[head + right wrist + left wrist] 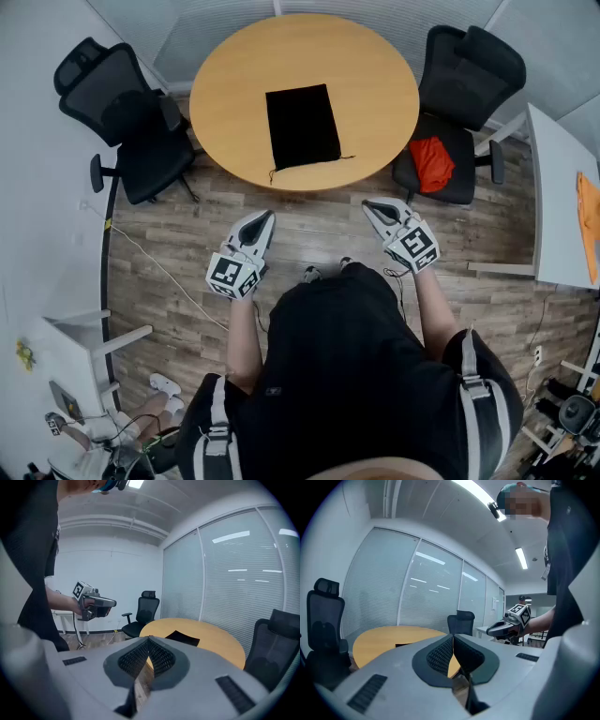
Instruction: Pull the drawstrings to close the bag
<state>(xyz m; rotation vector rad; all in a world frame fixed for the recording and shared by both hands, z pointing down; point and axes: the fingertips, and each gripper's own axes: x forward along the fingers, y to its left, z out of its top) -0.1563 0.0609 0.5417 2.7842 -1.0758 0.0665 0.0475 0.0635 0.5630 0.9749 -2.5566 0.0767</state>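
Observation:
A flat black drawstring bag (pixel 302 125) lies in the middle of the round wooden table (pixel 234 75), its mouth toward me. Two thin drawstrings (pixel 319 163) trail along its near edge. Both grippers hover over the floor, short of the table's near edge and apart from the bag. My left gripper (pixel 264 218) is shut with nothing between its jaws, and so is my right gripper (pixel 373 206). In the left gripper view the shut jaws (pixel 453 640) point at the table (pixel 389 637). The right gripper view shows its shut jaws (pixel 148 642) with the bag (pixel 183 638) beyond.
A black office chair (pixel 131 122) stands left of the table. Another chair (pixel 464 94) on the right carries a red cloth (pixel 432 161). A white desk (pixel 558 197) with an orange item (pixel 589 220) is at the far right. A cable (pixel 159 267) runs across the wood floor.

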